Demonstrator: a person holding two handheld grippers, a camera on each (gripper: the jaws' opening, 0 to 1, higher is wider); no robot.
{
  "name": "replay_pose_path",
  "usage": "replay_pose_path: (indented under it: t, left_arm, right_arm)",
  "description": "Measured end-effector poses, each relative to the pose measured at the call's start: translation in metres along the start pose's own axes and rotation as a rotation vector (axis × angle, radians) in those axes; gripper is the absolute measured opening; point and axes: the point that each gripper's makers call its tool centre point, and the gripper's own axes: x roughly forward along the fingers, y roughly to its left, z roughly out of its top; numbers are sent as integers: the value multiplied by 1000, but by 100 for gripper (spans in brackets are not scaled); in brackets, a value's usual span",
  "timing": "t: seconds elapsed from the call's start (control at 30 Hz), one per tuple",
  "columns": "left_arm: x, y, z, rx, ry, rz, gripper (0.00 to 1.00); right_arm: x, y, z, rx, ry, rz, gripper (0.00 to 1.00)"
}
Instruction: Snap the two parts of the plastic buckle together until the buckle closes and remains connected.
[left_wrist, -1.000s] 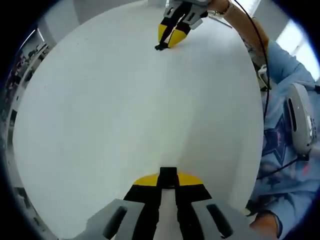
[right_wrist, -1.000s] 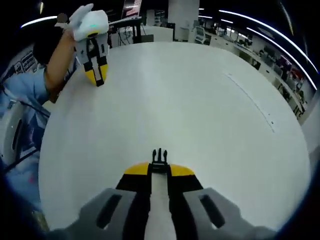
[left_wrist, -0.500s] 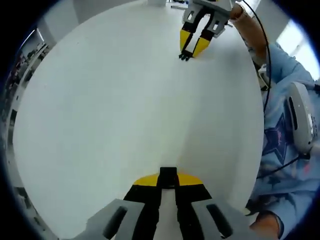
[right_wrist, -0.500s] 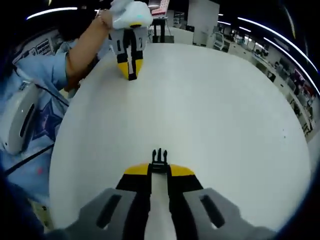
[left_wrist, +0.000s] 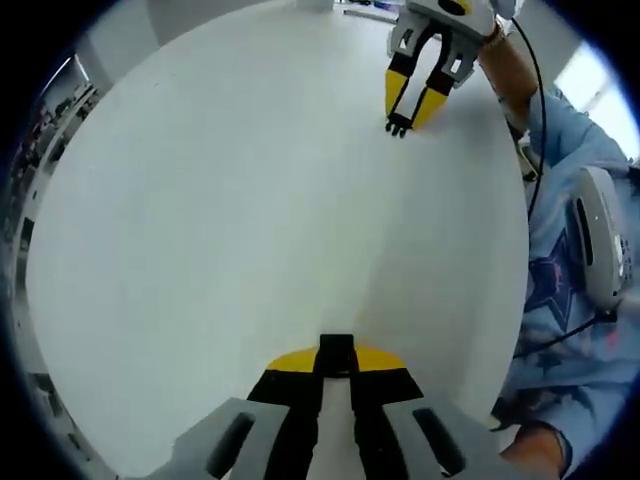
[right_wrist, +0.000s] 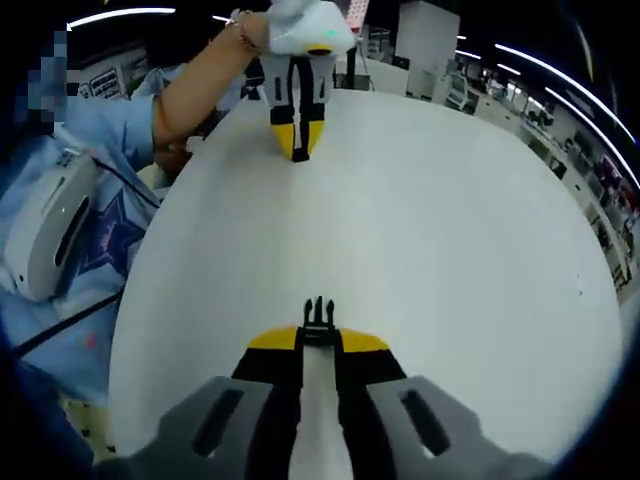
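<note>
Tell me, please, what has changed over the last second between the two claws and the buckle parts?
Seen from the left gripper view, the right claw has swung rightward across the white table, and the left claw now faces the right one more squarely. Each stayed shut on its part: socket in the left, pronged part in the right. They remain far apart, unjoined.

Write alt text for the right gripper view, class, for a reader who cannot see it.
The right gripper holds the pronged buckle part between shut jaws, prongs pointing forward over a white table. Across the table, the left gripper, held in a person's hand, points back toward it, still well apart.
</note>
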Motion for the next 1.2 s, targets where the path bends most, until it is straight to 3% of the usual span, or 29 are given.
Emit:
replay_pose_path:
  t: [0.53, 1.2]
  left_arm:
    - [0, -3, 8, 88, -24, -28, 10]
    - [8, -20, 41, 168, -82, -77, 10]
  right_arm:
    - [-5, 1, -3, 18, -5, -10, 11]
    - [-3, 1, -1, 16, 26, -14, 11]
